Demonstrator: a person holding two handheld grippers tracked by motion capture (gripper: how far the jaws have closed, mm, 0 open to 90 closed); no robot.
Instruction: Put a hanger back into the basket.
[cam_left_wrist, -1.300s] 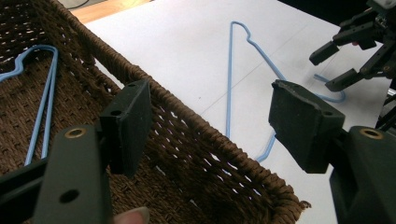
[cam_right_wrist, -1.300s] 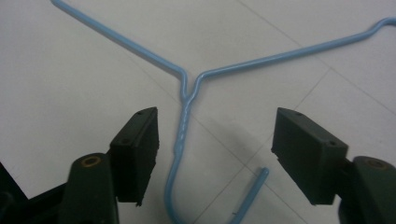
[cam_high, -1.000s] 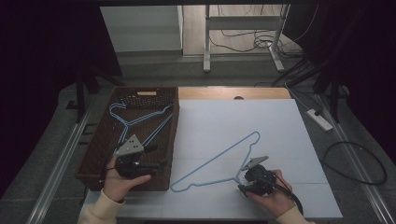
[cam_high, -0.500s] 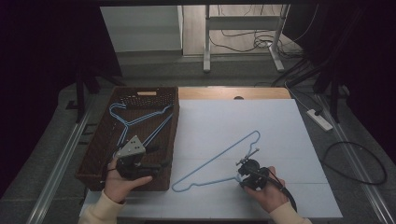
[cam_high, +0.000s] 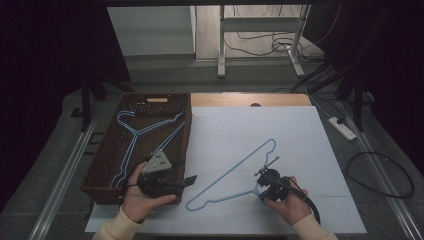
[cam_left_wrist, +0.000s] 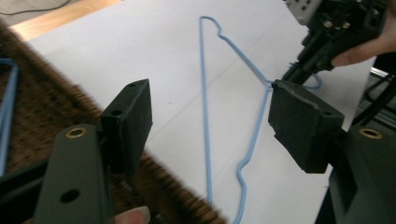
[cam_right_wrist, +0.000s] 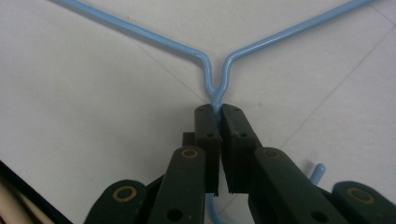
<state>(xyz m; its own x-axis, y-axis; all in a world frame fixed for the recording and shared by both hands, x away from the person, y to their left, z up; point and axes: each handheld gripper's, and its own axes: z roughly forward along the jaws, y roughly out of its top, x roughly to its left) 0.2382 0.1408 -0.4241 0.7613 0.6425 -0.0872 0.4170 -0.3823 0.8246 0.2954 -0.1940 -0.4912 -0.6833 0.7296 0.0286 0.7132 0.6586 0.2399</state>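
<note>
A light-blue wire hanger lies flat on the white sheet. My right gripper is shut on its twisted neck. In the right gripper view the two pads pinch the wire just below the fork of the hanger, and the right gripper lies low over the sheet. My left gripper is held over the basket's right rim, open and with nothing in it. In the left gripper view the left gripper frames the hanger, and the right gripper shows beyond it.
A dark woven basket at the left holds other blue hangers. A strip of bare wooden tabletop shows behind the sheet. On the floor to the right are a power strip and cables.
The right gripper has shifted slightly left and closed onto the hanger's neck. The left gripper has drifted a little to the right over the basket's rim.
</note>
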